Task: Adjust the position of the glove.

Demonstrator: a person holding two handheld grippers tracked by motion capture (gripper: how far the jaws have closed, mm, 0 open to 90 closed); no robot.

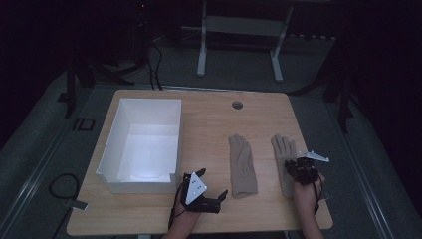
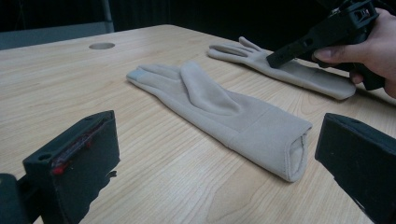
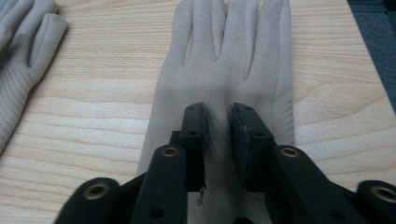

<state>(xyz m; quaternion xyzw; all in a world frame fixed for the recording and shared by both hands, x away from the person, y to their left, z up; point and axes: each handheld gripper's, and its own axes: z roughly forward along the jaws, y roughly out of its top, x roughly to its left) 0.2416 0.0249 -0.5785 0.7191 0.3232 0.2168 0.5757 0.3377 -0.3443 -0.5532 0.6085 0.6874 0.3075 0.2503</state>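
The right claw [image 3: 218, 122] is resting its tips on the back of the right-hand beige knit fabric glove [image 3: 224, 70], which is lying flat on the light wooden tabletop [image 3: 93, 79]. The jaws are standing narrow, with a slim gap between them, and a strip of glove fabric is lying directly under that gap; the pads are not pressing on a raised fold, so nothing is being held.

The relation governing the coming move: the glove's long axis is running straight ahead of this claw, with the 4 fingers pointing away and the cuff lying beneath and behind the jaws. The claw is aligned along that axis, over the palm area, so a pinch here would be gathering fabric across the glove's width.

The 2nd beige knit fabric glove [image 1: 242, 167] is lying parallel, off to the left of the right claw and apart from the 1st. The left claw [image 1: 215, 199] is standing wide open, holding nothing, with that glove's cuff just ahead of its jaws. The right claw is the nearer tool for the right-hand glove; the left claw is nearer the other.
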